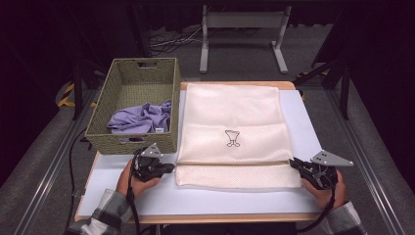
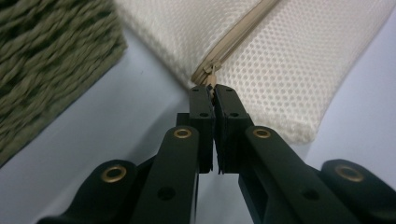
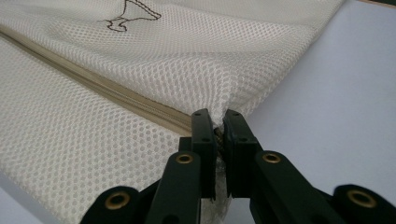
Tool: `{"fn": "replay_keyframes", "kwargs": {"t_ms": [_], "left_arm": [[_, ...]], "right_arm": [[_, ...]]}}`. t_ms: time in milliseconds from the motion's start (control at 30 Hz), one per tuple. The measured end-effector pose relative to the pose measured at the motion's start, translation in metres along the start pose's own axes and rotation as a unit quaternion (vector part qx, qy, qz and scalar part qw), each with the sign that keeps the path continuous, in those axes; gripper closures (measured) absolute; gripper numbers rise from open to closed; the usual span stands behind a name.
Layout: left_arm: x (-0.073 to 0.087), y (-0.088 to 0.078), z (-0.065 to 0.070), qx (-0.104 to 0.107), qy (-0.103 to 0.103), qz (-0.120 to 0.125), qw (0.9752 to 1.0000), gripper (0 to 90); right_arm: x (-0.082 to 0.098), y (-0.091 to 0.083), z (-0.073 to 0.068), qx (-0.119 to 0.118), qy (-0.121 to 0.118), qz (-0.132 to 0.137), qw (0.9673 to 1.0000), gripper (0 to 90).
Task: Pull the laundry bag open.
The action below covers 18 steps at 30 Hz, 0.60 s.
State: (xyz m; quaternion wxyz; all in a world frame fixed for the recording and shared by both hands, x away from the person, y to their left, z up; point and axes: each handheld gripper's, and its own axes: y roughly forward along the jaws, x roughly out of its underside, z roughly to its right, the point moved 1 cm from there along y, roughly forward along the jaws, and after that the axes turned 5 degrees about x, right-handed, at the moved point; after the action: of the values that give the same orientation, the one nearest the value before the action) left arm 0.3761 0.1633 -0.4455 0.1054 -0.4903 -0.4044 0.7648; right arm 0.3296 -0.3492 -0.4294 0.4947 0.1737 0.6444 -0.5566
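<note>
A cream mesh laundry bag [image 1: 230, 110] lies flat on the white table [image 1: 205, 198], with a tan zipper [image 1: 230, 163] running across it near the front. My left gripper [image 1: 172, 167] is at the zipper's left end. In the left gripper view its jaws [image 2: 214, 91] are shut on the small zipper pull [image 2: 212, 80]. My right gripper [image 1: 292, 162] is at the bag's right edge, and in the right gripper view it [image 3: 217, 119] is shut on a pinch of mesh [image 3: 224, 100] where the zipper [image 3: 116, 95] ends.
A woven olive basket [image 1: 132, 142] stands at the left, touching the bag's left side, with a crumpled lilac cloth [image 1: 139, 119] inside. Its wall [image 2: 42, 70] is close to my left gripper. A metal stand [image 1: 242, 22] sits on the floor beyond the table.
</note>
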Motion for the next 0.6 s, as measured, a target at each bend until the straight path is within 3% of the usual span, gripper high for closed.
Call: {"fn": "replay_keyframes", "kwargs": {"t_ms": [600], "left_arm": [[0.0079,-0.0046,-0.0020,-0.019,0.002,0.013,0.9997,86.9]], "right_arm": [[-0.0006,0.0013,-0.0034,-0.006,0.000,-0.003,1.0000,84.3]]}}
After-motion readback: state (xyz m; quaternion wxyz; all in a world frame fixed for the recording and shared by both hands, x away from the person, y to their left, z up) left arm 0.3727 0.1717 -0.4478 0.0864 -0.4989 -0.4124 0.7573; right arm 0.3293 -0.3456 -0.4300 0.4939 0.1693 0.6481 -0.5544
